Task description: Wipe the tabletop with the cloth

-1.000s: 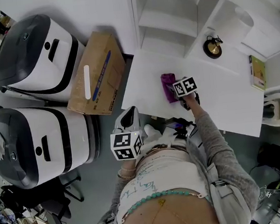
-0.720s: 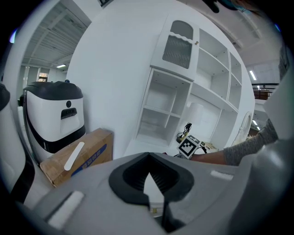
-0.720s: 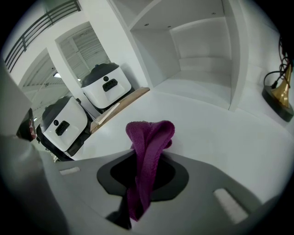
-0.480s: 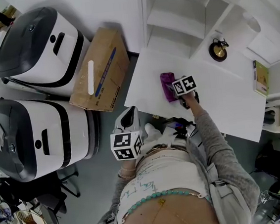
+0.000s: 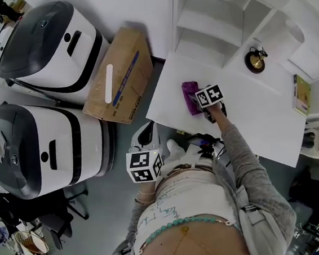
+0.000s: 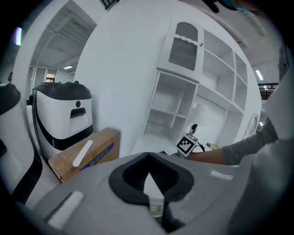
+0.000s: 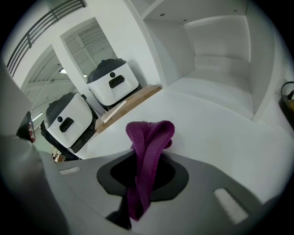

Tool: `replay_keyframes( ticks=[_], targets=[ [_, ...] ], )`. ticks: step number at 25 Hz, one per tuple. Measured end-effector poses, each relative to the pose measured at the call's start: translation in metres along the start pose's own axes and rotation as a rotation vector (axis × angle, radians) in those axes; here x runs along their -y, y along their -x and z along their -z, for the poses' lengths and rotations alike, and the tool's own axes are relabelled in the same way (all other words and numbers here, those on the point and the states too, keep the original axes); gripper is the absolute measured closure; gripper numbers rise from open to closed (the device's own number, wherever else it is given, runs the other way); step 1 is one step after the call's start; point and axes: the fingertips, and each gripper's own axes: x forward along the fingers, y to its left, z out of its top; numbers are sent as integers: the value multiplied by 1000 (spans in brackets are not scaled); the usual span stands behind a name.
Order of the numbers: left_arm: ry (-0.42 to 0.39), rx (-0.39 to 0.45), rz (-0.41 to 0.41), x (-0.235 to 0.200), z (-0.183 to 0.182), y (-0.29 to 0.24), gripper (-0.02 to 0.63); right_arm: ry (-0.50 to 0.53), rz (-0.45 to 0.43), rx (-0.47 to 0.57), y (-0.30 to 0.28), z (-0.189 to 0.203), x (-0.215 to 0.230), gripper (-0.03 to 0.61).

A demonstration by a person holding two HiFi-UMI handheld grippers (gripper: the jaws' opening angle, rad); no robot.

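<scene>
A purple cloth (image 5: 191, 97) lies bunched on the white tabletop (image 5: 248, 106) near its left edge. My right gripper (image 5: 202, 101) is shut on the cloth, which hangs in a fold between the jaws in the right gripper view as the purple cloth (image 7: 147, 156). My left gripper (image 5: 146, 148) is held off the table near the person's waist, shut with nothing in it. In the left gripper view the jaws of the left gripper (image 6: 151, 190) meet, with the table far ahead.
A round dark clock (image 5: 255, 61) stands at the table's back, a green book (image 5: 302, 95) at its right end. White shelves (image 5: 221, 15) rise behind. A cardboard box (image 5: 118, 83) and two big white machines (image 5: 42, 142) stand on the floor at left.
The head view has drifted, so the scene sits a little to the right in the frame. Neither gripper has visibly moved against the table or the cloth.
</scene>
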Motion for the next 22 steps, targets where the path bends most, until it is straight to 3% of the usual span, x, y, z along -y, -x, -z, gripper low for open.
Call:
replay_keyframes(
  ticks=[10, 22],
  targets=[
    [17, 3, -28, -7, 3, 7, 614, 28, -18, -12, -12, -9, -14, 494],
    [5, 1, -4, 0, 2, -1, 614, 74, -35, -26, -28, -21, -35, 494]
  ],
)
